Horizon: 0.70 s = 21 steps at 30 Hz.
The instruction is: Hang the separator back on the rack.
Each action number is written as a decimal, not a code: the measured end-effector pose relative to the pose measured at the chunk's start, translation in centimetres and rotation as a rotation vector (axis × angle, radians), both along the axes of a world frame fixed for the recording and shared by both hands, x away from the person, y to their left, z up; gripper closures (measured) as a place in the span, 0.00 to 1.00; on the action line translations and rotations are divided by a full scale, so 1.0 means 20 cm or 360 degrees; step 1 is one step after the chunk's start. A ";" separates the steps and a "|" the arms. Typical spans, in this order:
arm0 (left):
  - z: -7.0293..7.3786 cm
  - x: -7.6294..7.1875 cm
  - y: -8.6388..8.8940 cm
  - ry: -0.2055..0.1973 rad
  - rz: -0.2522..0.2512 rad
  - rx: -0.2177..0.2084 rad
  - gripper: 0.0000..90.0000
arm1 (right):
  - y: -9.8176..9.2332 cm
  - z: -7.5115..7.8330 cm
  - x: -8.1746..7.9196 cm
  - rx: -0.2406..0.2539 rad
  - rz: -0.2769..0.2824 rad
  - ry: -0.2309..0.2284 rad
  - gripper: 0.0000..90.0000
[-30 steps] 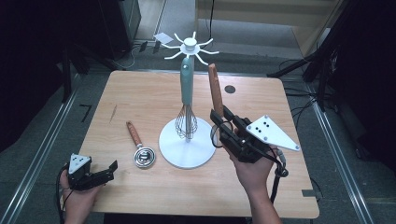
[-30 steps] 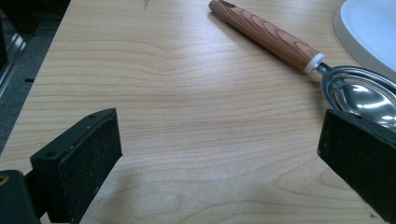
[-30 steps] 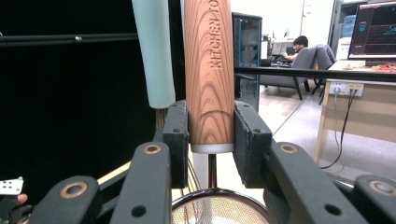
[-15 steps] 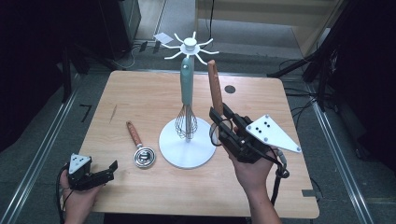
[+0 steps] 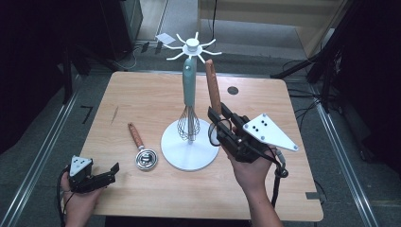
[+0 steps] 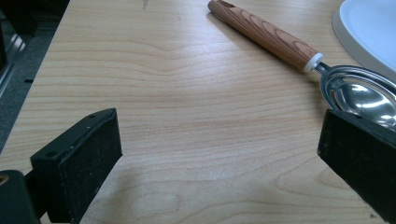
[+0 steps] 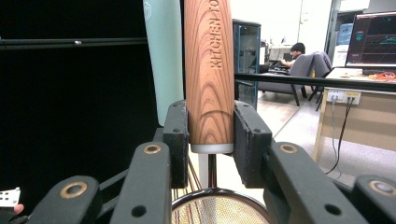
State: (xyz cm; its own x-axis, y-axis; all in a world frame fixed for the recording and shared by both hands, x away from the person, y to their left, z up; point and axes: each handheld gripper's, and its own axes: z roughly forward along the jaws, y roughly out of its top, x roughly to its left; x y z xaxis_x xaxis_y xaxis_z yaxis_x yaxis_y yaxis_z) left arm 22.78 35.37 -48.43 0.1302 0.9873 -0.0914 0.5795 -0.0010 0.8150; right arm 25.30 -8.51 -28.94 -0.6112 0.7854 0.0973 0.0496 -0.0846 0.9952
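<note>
1. Wooden-handled strainer stands upright in the right gripper, beside the white rack, where a whisk already hangs.
2. Left gripper idles agape near the spoon.
3. Right jaws clench the handle; hanging remains.

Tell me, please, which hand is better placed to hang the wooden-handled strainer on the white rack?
The right. Its gripper already clamps the strainer's wooden handle upright beside the rack, while the left gripper rests open at the table's near corner.
</note>
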 end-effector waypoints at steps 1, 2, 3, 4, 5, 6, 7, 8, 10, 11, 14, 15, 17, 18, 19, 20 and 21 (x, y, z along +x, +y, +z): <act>0.00 0.00 0.00 0.0000 0.0001 -0.0001 0.00 | 0.00 0.00 0.00 0.0005 0.0001 0.0003 0.79; 0.00 0.00 0.00 0.0001 0.0000 0.0000 0.00 | 0.00 0.00 0.00 0.0003 0.0004 -0.0001 0.79; 0.00 0.00 0.00 0.0001 0.0001 0.0000 0.00 | 0.01 0.00 0.01 0.0002 0.0003 0.0001 0.79; 0.00 0.00 0.00 0.0001 -0.0001 -0.0002 0.00 | 0.01 0.00 0.01 0.0003 0.0003 0.0006 0.79; 0.00 0.00 0.00 0.0002 0.0000 0.0000 0.00 | 0.01 0.00 0.01 0.0000 -0.0001 0.0000 0.79; 0.00 0.00 0.00 0.0001 0.0001 0.0000 0.00 | 0.01 0.00 0.01 0.0002 -0.0002 0.0001 0.79; 0.00 0.00 0.00 0.0002 0.0000 0.0001 0.00 | 0.01 0.00 0.01 0.0000 -0.0001 0.0006 0.79; 0.00 0.00 0.00 0.0002 0.0001 0.0000 0.00 | 0.02 -0.01 0.02 -0.0004 0.0000 0.0002 0.79; 0.00 0.00 0.00 0.0000 0.0001 0.0000 0.00 | 0.02 -0.01 0.02 -0.0007 -0.0004 0.0001 0.79; 0.00 0.00 0.00 0.0000 0.0000 0.0000 0.00 | 0.02 -0.01 0.02 -0.0012 -0.0007 -0.0002 0.79; 0.00 0.00 0.00 -0.0001 0.0001 0.0001 0.00 | 0.03 -0.01 0.03 -0.0015 -0.0004 -0.0001 0.79; 0.00 0.00 0.00 -0.0002 0.0002 0.0000 0.00 | 0.03 -0.01 0.03 -0.0019 -0.0007 -0.0003 0.78; 0.00 0.00 0.00 0.0001 0.0000 -0.0002 0.00 | 0.03 -0.01 0.03 -0.0024 -0.0003 -0.0007 0.78; 0.00 0.00 0.00 0.0002 -0.0003 0.0003 0.00 | 0.03 -0.01 0.03 -0.0031 0.0004 -0.0013 0.78; 0.00 0.00 0.00 0.0003 -0.0004 0.0001 0.00 | 0.03 -0.02 0.03 -0.0043 -0.0008 -0.0026 0.78; 0.00 0.00 0.00 0.0000 -0.0004 0.0002 0.00 | 0.03 -0.02 0.03 -0.0050 -0.0011 -0.0034 0.78; 0.00 0.00 0.00 0.0000 -0.0003 0.0002 0.00 | 0.03 -0.02 0.04 -0.0050 -0.0011 -0.0032 0.78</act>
